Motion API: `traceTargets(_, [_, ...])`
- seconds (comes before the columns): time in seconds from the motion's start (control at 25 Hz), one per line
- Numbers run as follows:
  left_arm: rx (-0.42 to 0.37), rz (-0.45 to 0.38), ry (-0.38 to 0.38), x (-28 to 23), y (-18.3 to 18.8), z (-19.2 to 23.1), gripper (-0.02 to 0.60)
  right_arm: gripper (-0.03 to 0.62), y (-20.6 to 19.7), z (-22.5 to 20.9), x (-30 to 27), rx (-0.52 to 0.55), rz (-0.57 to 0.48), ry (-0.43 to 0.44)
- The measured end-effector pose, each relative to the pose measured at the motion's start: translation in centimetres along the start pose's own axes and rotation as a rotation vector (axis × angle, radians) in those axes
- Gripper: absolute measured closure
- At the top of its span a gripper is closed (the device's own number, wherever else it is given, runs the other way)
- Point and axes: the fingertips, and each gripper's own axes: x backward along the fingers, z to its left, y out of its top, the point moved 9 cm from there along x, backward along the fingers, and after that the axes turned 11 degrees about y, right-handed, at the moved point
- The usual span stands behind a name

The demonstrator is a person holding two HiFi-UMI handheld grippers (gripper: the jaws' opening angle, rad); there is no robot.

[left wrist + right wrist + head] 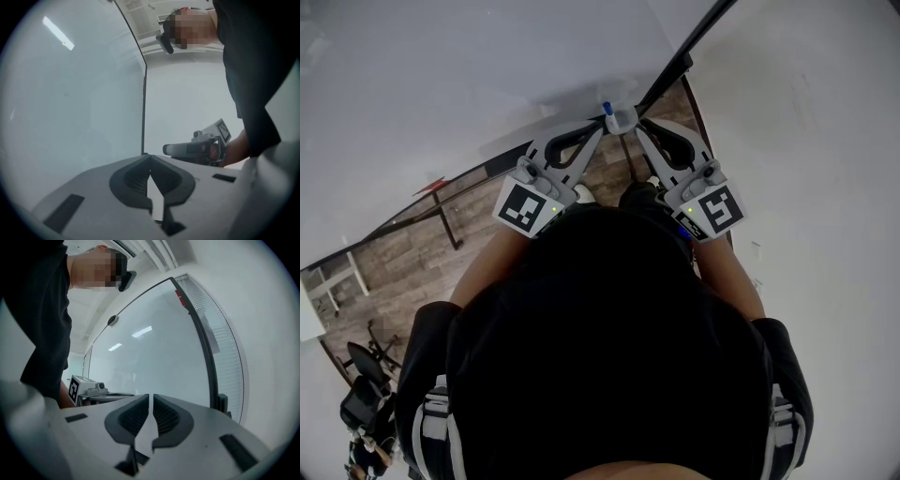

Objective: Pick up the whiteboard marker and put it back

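In the head view a whiteboard marker (620, 119) with a blue cap shows against the whiteboard (469, 75), just beyond both gripper tips. My left gripper (598, 129) reaches in from the left and my right gripper (639, 128) from the right. Whether either touches the marker I cannot tell. In the left gripper view, the left gripper (150, 156) has its tips pressed together with nothing between them. The right gripper (151, 396) shows a narrow slit between its pads in its own view, with nothing in it. Neither gripper view shows the marker.
The whiteboard's black frame edge (206, 352) runs upright just right of the right gripper, and a white wall (806, 112) lies beyond it. Wooden floor (403, 262) and the board's stand bars (445, 220) show below. A dark chair (361, 398) stands at the lower left.
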Motion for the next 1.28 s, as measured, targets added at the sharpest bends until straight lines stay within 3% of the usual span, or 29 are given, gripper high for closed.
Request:
traceTargets(0.32, [-0.002, 0.039, -0.015, 0.4, 0.1, -0.4, 0.578, 0.592, 0.0, 0.8, -0.1, 0.041, -0.003, 0.049])
traceTargets(1.28, [0.018, 0.047, -0.016, 1.3, -0.8, -1.5, 0.578, 0.594, -2.0, 1.7, 0.3, -0.018, 0.026, 0.028])
